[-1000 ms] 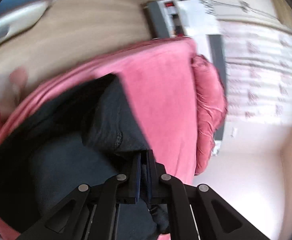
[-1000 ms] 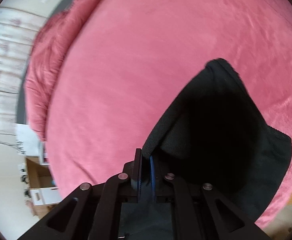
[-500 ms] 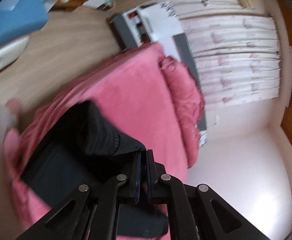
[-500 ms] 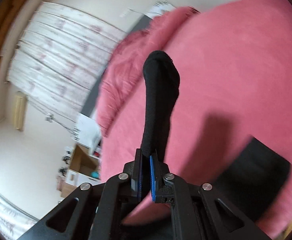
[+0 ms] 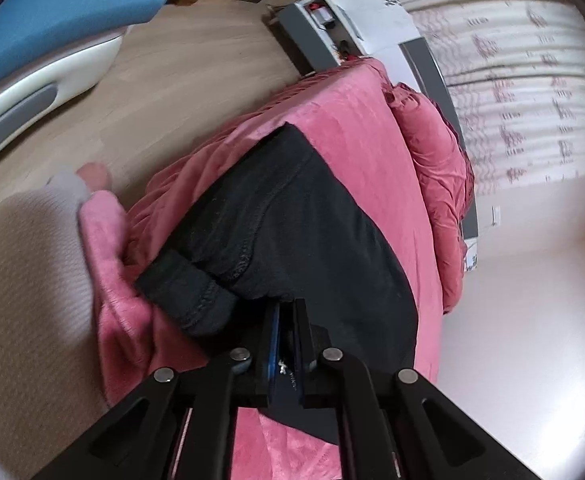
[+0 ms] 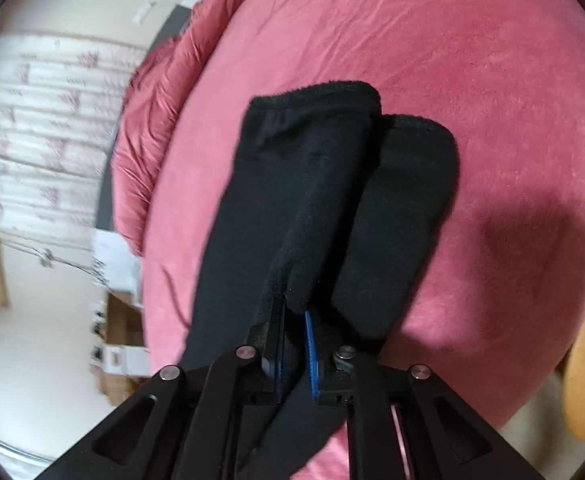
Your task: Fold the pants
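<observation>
The black pants (image 5: 300,220) lie on a pink bedspread (image 5: 356,112). My left gripper (image 5: 288,320) is shut on the pants near a stitched seam, with cloth bunched to its left. In the right wrist view the pants (image 6: 292,184) hang as two black leg ends above the pink bedspread (image 6: 472,80). My right gripper (image 6: 294,312) is shut on the pants' edge; the cloth drapes over and below its fingers.
A pink pillow (image 5: 440,168) lies at the bed's far side, also in the right wrist view (image 6: 156,112). Wooden floor (image 5: 164,80), a white and blue object (image 5: 52,24) and a grey shelf unit (image 5: 316,36) are beyond the bed. Patterned curtains (image 5: 524,92) hang behind.
Both grippers have moved while still shut on the pants. The leg ends in the right gripper have swung lower toward the bedspread. The left view has tipped down onto the pants.
</observation>
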A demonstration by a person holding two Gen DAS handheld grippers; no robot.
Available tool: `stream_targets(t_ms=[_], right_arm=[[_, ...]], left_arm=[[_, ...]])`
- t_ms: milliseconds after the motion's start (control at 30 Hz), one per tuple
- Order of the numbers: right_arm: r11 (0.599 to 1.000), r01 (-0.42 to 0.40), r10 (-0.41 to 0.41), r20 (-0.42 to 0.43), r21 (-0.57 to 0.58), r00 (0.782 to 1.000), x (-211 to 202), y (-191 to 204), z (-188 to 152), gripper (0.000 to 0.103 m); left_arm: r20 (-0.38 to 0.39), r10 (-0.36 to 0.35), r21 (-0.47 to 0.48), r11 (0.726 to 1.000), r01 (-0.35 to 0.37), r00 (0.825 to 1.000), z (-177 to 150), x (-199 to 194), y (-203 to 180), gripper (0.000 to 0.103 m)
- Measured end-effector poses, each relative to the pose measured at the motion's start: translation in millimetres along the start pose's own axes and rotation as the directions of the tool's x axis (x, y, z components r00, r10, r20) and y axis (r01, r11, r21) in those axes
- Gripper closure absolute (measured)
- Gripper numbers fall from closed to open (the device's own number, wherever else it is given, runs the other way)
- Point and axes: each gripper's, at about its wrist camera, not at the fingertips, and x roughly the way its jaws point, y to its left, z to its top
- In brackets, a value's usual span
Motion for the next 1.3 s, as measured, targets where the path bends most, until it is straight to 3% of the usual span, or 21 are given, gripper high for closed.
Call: stream_targets(t_ms=[33,67,100,200,267,300,333,367,433,533,667,733,833,900,1000,1133,1233,1300], right_arm=[[1.000,-0.012,0.012,0.005,0.001,1.000,-4,-1,-1,0.055],[1.000,-0.024,0.024,0.016,0.010,1.000,-7,-1,-2,0.043],[0.999,-0.048,0.047,0.036,0.024,0.998,-5,2,-2,0.034],[0.998,-0.051,0.049,0.054,0.023,0.997,5,11,1,0.034],[1.000,0.003,-0.004,0.046,0.004,0.999,16,19,1,0.043],[0.999,0.050,-0.050,0.042,-0.009,0.998,23,22,3,0.065],[0.992,0.127,-0.126,0.018,-0.025,0.992,31,26,6,0.095],[0.984,0.174,-0.174,-0.007,-0.033,0.985,38,30,9,0.096],[0.984,0.172,-0.172,-0.003,-0.048,0.985,37,43,15,0.096],[0.987,0.091,-0.085,0.051,-0.136,0.995,17,83,26,0.096],[0.976,0.014,0.002,0.072,-0.216,0.997,-8,114,24,0.096],[0.975,0.025,-0.014,0.053,-0.219,0.998,-11,104,19,0.096],[0.976,0.129,-0.134,-0.016,-0.177,0.991,8,61,9,0.096],[0.979,0.165,-0.172,-0.055,-0.119,0.984,24,40,7,0.096],[0.990,0.134,-0.136,-0.039,-0.049,0.990,31,14,1,0.096],[0.983,0.169,-0.172,-0.038,-0.069,0.984,34,23,4,0.096],[0.987,0.118,-0.118,0.010,-0.106,0.993,19,43,5,0.096],[0.980,0.135,-0.133,0.025,-0.145,0.991,18,48,6,0.096]], left_arm=[[0.002,-0.010,0.011,1.000,0.010,1.000,0,2,-3,0.089],[0.003,-0.027,0.017,0.999,0.027,1.000,-1,-1,-4,0.074],[0.000,-0.041,0.016,0.999,0.041,0.999,-1,2,-7,0.068],[-0.019,-0.058,0.014,0.998,0.059,0.998,0,19,-11,0.067],[-0.019,-0.017,0.028,0.999,0.018,1.000,1,28,-15,0.075],[-0.017,0.000,0.033,0.999,0.001,1.000,1,31,-16,0.082],[-0.019,0.021,0.039,0.999,-0.020,1.000,2,33,-17,0.097],[-0.021,0.038,0.040,0.998,-0.037,0.999,4,35,-18,0.098],[-0.018,0.011,0.017,1.000,-0.010,1.000,10,30,-23,0.097],[0.004,-0.070,-0.017,0.997,0.070,0.998,19,9,-33,0.097],[0.028,-0.129,0.022,0.991,0.129,0.991,25,-19,-50,0.097],[0.024,-0.110,0.048,0.993,0.109,0.994,23,-25,-49,0.097],[-0.022,-0.031,0.048,0.998,0.032,0.999,14,-17,-29,0.097],[-0.059,0.042,0.020,0.999,-0.041,0.997,4,-3,-9,0.097],[-0.076,0.090,0.018,0.996,-0.089,0.993,-6,7,3,0.097],[-0.061,0.091,0.047,0.995,-0.088,0.994,-5,4,-7,0.097],[-0.049,0.063,0.067,0.996,-0.060,0.997,-5,-11,-13,0.097],[-0.059,0.087,0.091,0.992,-0.082,0.994,-6,-8,-13,0.097]])
